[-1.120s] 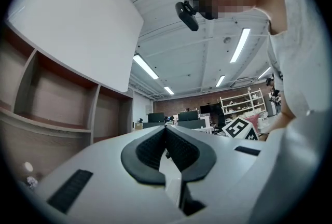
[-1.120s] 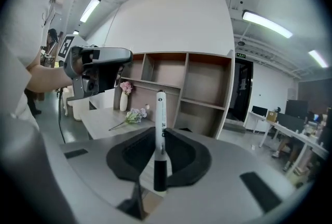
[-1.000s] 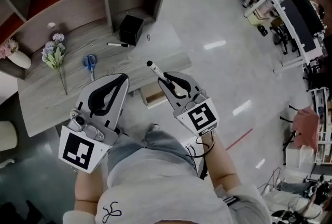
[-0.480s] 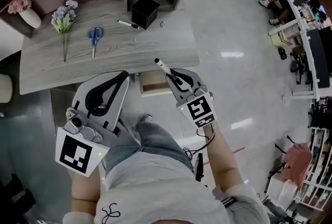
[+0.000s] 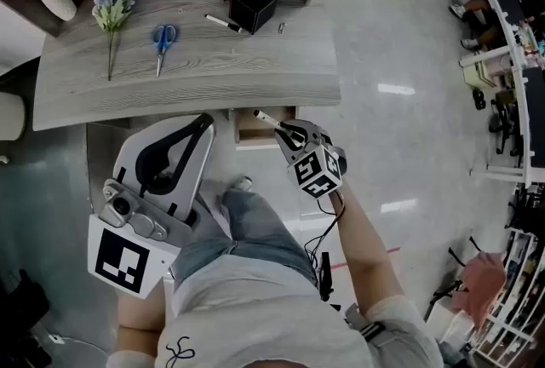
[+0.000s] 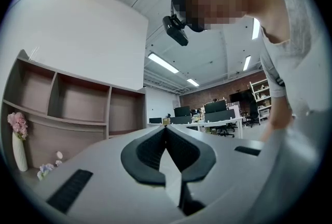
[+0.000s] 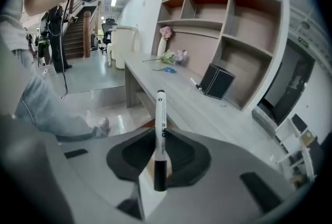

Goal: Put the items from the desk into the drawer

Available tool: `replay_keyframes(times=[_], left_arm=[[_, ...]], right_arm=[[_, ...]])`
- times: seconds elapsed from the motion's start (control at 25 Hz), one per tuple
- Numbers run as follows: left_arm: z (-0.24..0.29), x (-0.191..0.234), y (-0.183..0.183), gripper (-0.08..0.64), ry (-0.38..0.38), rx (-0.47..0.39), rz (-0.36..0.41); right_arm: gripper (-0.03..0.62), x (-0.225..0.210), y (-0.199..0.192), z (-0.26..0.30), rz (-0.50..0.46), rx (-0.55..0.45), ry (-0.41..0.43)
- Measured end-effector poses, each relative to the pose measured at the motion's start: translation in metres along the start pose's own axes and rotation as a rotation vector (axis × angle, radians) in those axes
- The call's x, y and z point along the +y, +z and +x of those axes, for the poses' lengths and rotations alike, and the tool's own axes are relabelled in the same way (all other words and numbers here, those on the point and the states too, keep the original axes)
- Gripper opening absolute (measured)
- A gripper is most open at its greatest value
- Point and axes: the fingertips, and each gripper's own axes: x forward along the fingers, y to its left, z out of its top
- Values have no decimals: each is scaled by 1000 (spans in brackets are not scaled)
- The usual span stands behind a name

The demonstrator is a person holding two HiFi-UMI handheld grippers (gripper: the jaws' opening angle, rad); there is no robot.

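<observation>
Right gripper point(image 5: 287, 135) is clamped on a white marker point(image 5: 267, 120) just off the desk's point(image 5: 213, 77) front edge, above the open drawer point(image 5: 247, 136); left gripper point(image 5: 203, 123), jaws together and empty, is beside that edge.

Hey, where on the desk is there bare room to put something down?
The front strip of the desk, nearer than the scissors and loose marker, is bare. The back is crowded: vase, flowers, black box.
</observation>
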Motion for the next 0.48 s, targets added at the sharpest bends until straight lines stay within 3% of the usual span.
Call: replay_keyframes(times=[0.48], left_arm=[[4, 9, -10, 11, 49, 19, 9]], right_arm=[[71, 21, -49, 57, -103, 170, 105]])
